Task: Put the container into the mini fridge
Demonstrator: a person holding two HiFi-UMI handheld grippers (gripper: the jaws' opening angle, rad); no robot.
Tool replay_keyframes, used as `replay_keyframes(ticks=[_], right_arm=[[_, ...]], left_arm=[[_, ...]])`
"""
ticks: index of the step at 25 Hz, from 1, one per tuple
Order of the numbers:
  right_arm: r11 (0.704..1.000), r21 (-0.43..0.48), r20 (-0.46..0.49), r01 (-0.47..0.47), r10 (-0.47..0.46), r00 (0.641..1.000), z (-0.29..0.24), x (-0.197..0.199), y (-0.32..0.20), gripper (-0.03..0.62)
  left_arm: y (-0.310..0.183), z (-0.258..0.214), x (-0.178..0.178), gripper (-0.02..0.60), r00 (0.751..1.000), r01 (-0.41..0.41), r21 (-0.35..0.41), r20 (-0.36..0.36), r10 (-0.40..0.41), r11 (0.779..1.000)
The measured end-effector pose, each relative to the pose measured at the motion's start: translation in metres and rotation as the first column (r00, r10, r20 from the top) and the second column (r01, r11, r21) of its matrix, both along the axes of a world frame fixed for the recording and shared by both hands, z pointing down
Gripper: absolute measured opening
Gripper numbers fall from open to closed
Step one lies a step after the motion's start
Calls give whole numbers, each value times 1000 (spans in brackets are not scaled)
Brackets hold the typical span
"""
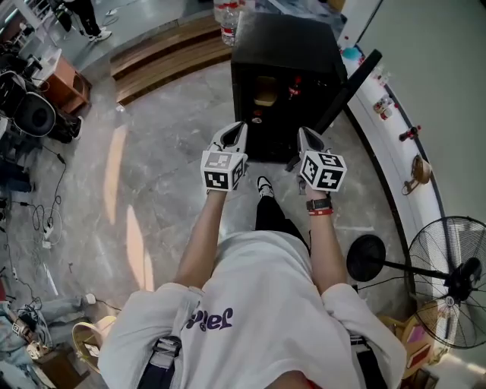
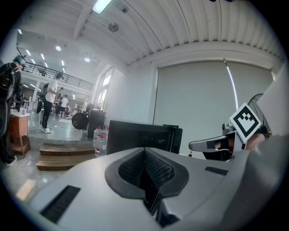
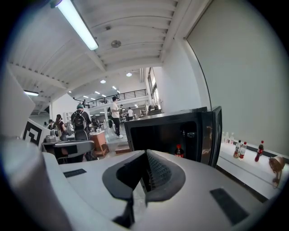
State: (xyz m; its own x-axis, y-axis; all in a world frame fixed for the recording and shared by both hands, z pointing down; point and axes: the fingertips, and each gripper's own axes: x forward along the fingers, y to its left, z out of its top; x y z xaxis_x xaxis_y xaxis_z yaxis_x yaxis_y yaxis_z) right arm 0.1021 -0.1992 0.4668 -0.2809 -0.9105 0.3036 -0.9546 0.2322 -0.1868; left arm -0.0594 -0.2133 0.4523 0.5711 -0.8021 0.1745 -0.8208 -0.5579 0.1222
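The black mini fridge (image 1: 285, 45) stands on the floor right in front of me, its door (image 1: 349, 87) swung open to the right. Inside I see a tan item (image 1: 266, 95) on a shelf and a red-capped bottle (image 3: 179, 151); whether the tan item is the container I cannot tell. My left gripper (image 1: 235, 131) and right gripper (image 1: 307, 137) are held side by side just short of the opening. Both are shut, and nothing is between the pads of either. The fridge (image 2: 135, 135) also shows in the left gripper view, beyond the left gripper (image 2: 145, 153).
Water bottles (image 1: 228, 19) and wooden steps (image 1: 167, 57) lie behind the fridge. A white ledge (image 1: 395, 140) with small bottles runs along the right. A standing fan (image 1: 448, 277) is at lower right. Cables (image 1: 38, 213) and equipment crowd the left. People stand far back.
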Motion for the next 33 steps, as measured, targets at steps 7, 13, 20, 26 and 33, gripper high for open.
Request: replay_keyframes(ticks=[7,13,20,26,33], right_arm=[[1000,13,15,-25,25,1000,-2,0,13,14],[999,29,14,-29,29,999,-3,1,21,14],[999,21,15,-27,26,1000,1,-2,16,14],[1000,-12,14,-14,15,1000,17,1,-5,14],[998,-64,6,26,-26,1000,57,-6,-77,14]], left_arm=[[13,-1,1,20,1000,-12,13,13,12,1000],[25,-4,10,20,999,-31,27,9,31,999],[19,2,8,20,1000,-24,12,2,24,1000],[3,18,10,20,1000,-11,-25,5,11,1000],[-35,89,-5,20,999,-31,-218,15,35,975]])
